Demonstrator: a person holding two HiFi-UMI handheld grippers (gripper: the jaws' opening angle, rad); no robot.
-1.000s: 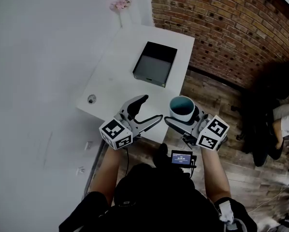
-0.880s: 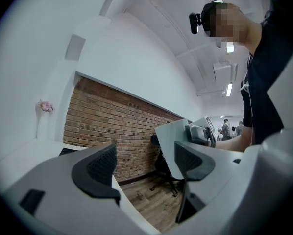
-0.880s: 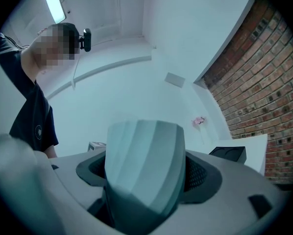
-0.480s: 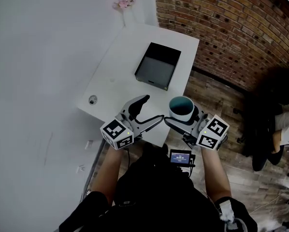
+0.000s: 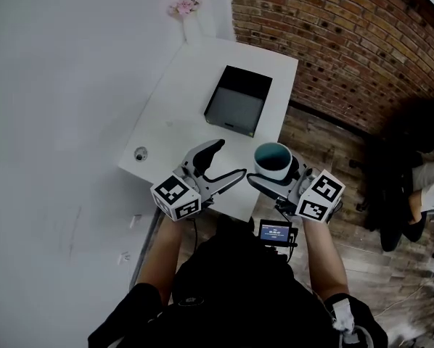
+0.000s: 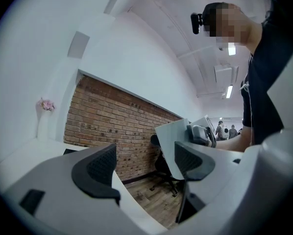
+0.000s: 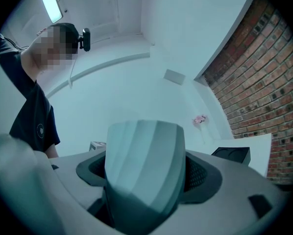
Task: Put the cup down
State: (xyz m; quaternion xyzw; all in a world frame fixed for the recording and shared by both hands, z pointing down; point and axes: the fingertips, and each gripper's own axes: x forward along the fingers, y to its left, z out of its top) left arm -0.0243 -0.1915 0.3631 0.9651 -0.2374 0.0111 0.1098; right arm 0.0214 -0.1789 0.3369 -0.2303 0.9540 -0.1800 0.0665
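Right gripper [image 5: 273, 176] tight around upright cup [image 5: 273, 158]

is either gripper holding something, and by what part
The right gripper holds the cup, jaws clamped on opposite sides of its wall. The left gripper is open and empty.

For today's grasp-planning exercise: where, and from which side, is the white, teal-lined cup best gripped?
Grip the white, teal-lined cup across its round wall, coming level from the person's side: it is upright, mouth up, as the right gripper holds it.
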